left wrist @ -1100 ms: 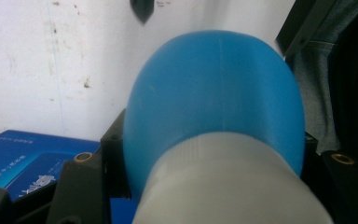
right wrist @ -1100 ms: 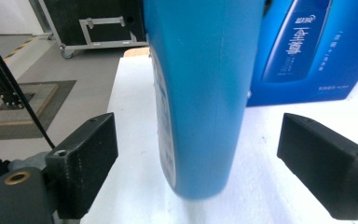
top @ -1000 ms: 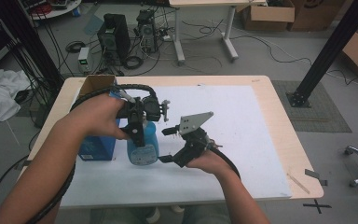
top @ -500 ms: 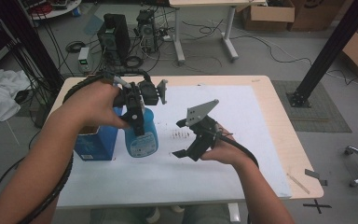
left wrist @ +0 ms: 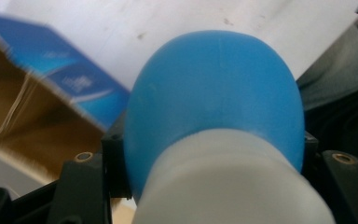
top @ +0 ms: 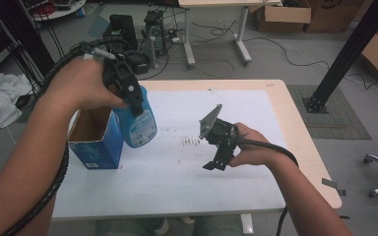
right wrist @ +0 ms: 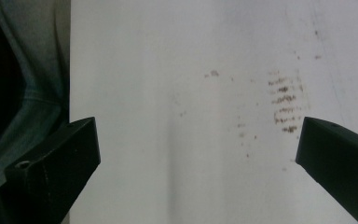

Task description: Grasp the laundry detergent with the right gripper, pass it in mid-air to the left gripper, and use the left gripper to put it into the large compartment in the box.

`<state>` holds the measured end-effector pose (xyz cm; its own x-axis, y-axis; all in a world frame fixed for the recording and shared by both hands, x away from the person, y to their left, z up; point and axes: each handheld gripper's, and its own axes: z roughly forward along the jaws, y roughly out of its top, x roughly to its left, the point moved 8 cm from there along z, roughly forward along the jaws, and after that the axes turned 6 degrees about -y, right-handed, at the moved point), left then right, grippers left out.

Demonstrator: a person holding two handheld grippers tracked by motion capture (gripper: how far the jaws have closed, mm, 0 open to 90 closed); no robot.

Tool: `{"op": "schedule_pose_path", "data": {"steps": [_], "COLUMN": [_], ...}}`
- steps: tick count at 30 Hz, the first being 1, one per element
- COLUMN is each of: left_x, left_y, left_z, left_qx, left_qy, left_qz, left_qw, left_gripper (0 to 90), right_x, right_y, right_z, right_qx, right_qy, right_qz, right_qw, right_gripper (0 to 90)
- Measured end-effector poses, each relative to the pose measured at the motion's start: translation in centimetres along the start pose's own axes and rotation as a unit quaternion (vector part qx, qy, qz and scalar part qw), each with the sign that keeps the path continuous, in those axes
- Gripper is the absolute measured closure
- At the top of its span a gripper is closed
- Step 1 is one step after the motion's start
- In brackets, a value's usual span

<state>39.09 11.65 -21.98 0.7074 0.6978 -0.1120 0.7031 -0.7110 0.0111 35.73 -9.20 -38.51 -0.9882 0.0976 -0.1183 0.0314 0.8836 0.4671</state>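
Blue bottle (top: 139,120) apparently clamped between left gripper (top: 128,91) jaws.

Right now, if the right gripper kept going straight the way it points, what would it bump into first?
Probably the white table cover, near the brown smudges. The open right gripper has nothing between its fingers, though depth is unclear.

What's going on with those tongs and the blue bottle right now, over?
Left tongs clamped on blue bottle, held above the table beside the open blue box. Right tongs open, empty, over the stained white sheet. Nothing in the way.
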Motion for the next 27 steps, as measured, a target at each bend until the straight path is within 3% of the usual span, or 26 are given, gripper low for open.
{"op": "schedule_pose_path", "data": {"steps": [4, 9, 14, 19, 22, 25, 27], "left_x": [1.6, 3.3, 4.8, 5.9, 6.6, 7.5, 8.1], "left_y": [-0.8, -2.2, -3.3, -4.2, -4.5, -4.9, -5.2], "left_z": [-1.9, -4.1, -5.8, -6.9, -7.0, -6.9, -6.7], "left_qx": [-0.005, -0.015, -0.019, -0.025, -0.030, -0.035, -0.035], "left_qy": [-0.005, -0.002, 0.004, 0.004, 0.001, -0.002, 0.002], "left_qz": [-0.070, -0.144, -0.187, -0.228, -0.250, -0.277, -0.287], "left_qw": [0.9975, 0.9895, 0.9821, 0.9733, 0.9678, 0.9603, 0.9572], "left_gripper": [38.3, 38.4, 38.4, 38.4, 38.4, 38.4, 38.4], "right_x": [-0.3, -0.6, -0.6, -0.7, -0.7, -0.7, -0.6], "right_y": [-0.7, -1.5, -2.5, -3.3, -3.7, -4.1, -4.3], "right_z": [-0.7, -1.8, -2.7, -3.7, -4.1, -4.4, -4.5], "right_qx": [0.022, 0.057, 0.089, 0.103, 0.110, 0.114, 0.115], "right_qy": [0.001, 0.005, 0.015, 0.016, 0.019, 0.020, 0.021], "right_qz": [-0.002, -0.009, -0.015, -0.013, -0.010, -0.010, -0.012], "right_qw": [0.9998, 0.9983, 0.9958, 0.9945, 0.9937, 0.9933, 0.9930], "right_gripper": [0.0, 0.0, 0.0, 0.0, 0.0, 0.0, 0.0]}}
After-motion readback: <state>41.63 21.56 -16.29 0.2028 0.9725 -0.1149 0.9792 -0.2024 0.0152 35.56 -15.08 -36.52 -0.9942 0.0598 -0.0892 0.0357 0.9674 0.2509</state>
